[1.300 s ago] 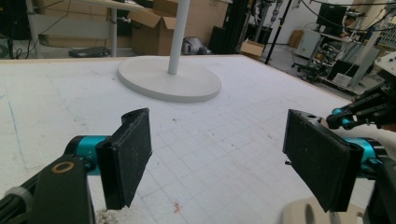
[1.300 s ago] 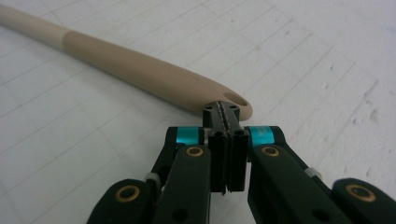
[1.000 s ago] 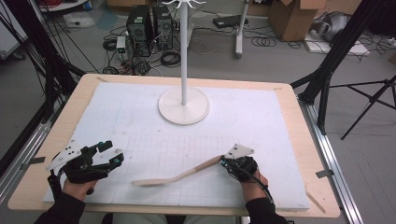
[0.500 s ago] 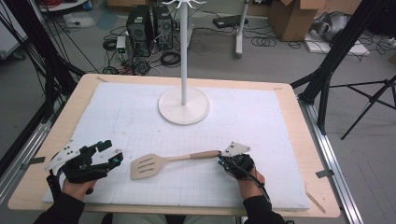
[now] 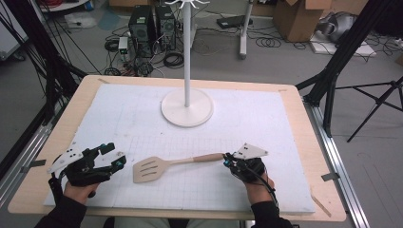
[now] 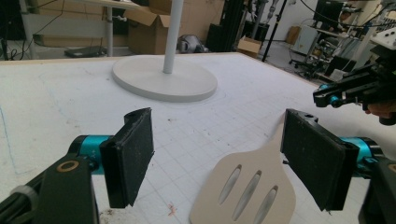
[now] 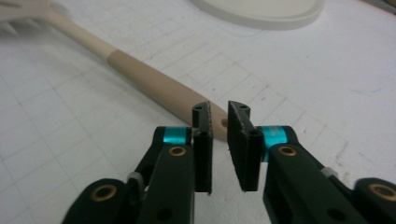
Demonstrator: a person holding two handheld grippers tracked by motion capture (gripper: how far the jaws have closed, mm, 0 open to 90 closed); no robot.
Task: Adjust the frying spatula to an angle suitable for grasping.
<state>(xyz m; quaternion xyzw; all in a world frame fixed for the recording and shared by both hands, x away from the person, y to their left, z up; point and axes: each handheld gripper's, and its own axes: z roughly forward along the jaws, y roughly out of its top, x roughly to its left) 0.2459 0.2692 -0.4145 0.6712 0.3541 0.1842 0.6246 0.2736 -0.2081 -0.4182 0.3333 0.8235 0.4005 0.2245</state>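
Note:
A pale wooden slotted spatula (image 5: 151, 169) lies flat on the white gridded mat (image 5: 119, 123), blade to the left and handle to the right. My right gripper (image 5: 227, 159) sits at the handle's end. Its jaws have just been opening, and in the right gripper view (image 7: 219, 112) a narrow gap shows between the pads, with the handle (image 7: 154, 79) ending just at their tips, no longer pinched. My left gripper (image 5: 114, 156) rests at the mat's front left, jaws wide apart (image 6: 219, 140) with nothing between them. The spatula's blade (image 6: 247, 186) lies just ahead of it, toward its right jaw.
A white pole stand with a round base (image 5: 187, 107) rises from the far middle of the mat. The wooden table edge (image 5: 304, 142) frames the mat. Boxes, cables and tripod legs stand on the floor beyond. My right gripper (image 6: 327, 95) also shows in the left gripper view.
The spatula has turned from a tilted pose to lying flat, its blade shifting slightly away from the front edge. The right hand dropped a little with it. The left hand stayed still.

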